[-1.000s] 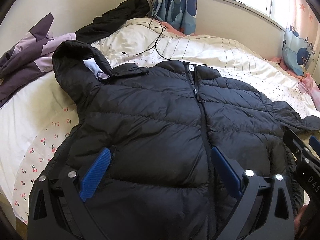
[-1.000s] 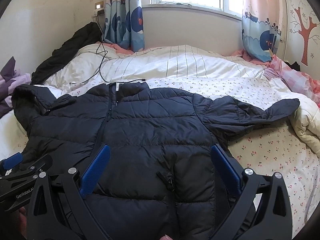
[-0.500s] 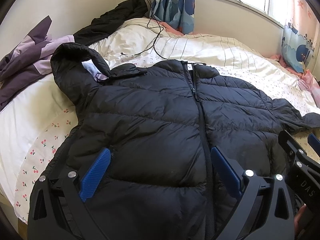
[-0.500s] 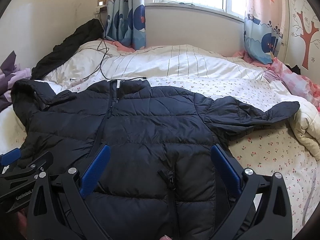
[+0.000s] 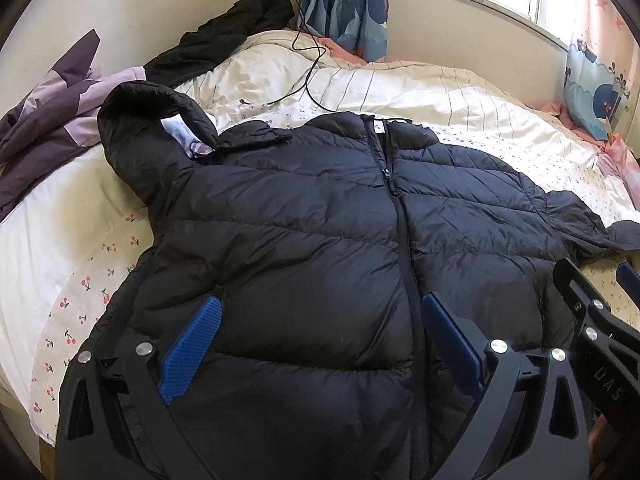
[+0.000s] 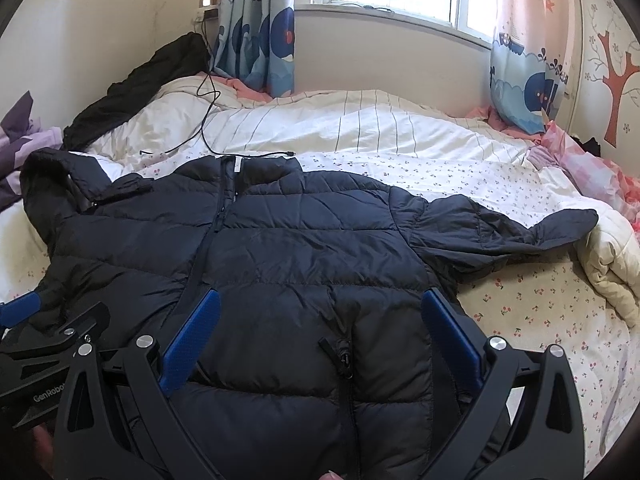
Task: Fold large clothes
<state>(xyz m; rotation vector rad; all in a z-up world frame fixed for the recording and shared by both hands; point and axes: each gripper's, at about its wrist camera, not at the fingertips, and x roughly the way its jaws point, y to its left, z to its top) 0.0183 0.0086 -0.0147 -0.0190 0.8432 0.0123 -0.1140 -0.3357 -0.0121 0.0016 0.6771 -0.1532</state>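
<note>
Since the earlier frame both views have crept slightly toward the far edge of the bed [image 6: 532,312]; the jacket [image 5: 312,240] itself has not shifted. It lies flat, front up and zipped, across the near half of the bed, hood [image 5: 144,120] toward the left edge, one sleeve [image 6: 520,228] stretched toward the right edge. The left tongs [image 5: 320,332] and right tongs [image 6: 320,328] are both spread wide, hovering over the hem, pinching nothing. To fold well, I judge each should pinch an outer part, sleeve cuff and hood, gripping the puffy fabric deeply so it cannot slip, then carry it inward across the zip [image 5: 400,216].
</note>
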